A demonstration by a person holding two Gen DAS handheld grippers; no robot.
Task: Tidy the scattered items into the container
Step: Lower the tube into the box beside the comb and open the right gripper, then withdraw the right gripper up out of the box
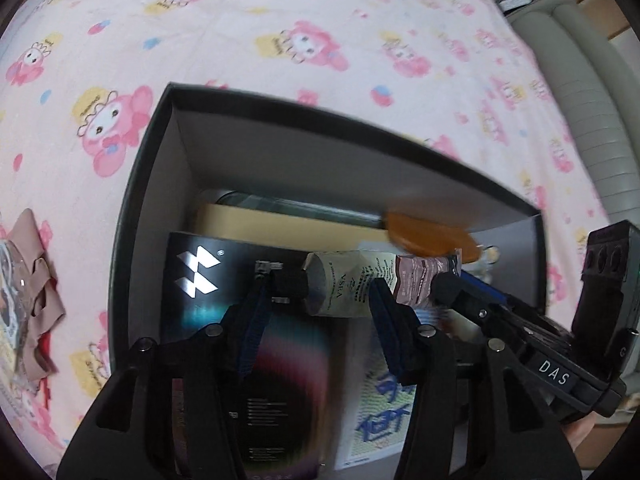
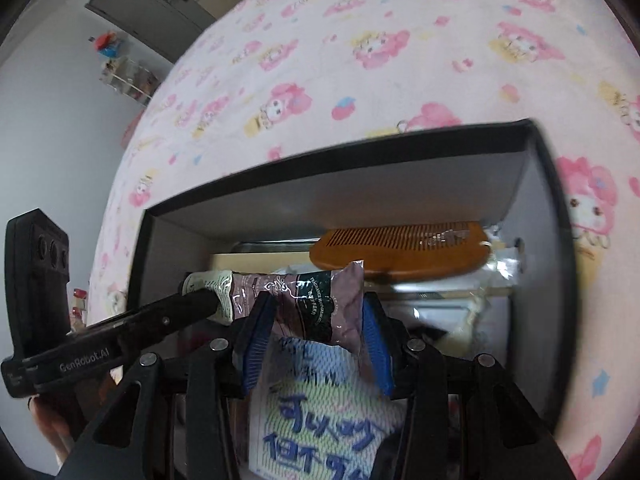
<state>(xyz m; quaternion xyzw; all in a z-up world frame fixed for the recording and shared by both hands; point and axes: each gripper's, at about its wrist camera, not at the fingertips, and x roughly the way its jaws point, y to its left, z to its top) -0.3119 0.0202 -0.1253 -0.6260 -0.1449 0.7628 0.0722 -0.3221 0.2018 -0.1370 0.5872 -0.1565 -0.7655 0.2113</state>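
Left wrist view: we see the dark open cardboard box (image 1: 160, 184) sitting on the pink cartoon-print bedsheet (image 1: 280, 40). The left gripper (image 1: 320, 292) has its jaws clamped on the pale cap end of a squeezed cream-and-mauve tube (image 1: 352, 284), held over the box interior. Below it lie a black carton with a white logo (image 1: 208, 280) and a printed card with blue handwriting (image 1: 384, 408). An amber wooden comb (image 1: 432, 236), blurred, lies near the far wall. The right gripper (image 1: 452, 288) enters from the right and meets the tube's mauve end. A beige cloth item (image 1: 36, 280) lies on the sheet left of the box.

Right wrist view: the right gripper (image 2: 316, 312) has its blue-padded jaws closed on the crimped mauve end of the tube (image 2: 304, 296), above the card (image 2: 328, 412). The left gripper (image 2: 200, 300) reaches in from the left onto the tube's pale end. The comb (image 2: 400, 248) rests inside the box (image 2: 360, 184), near the far wall.
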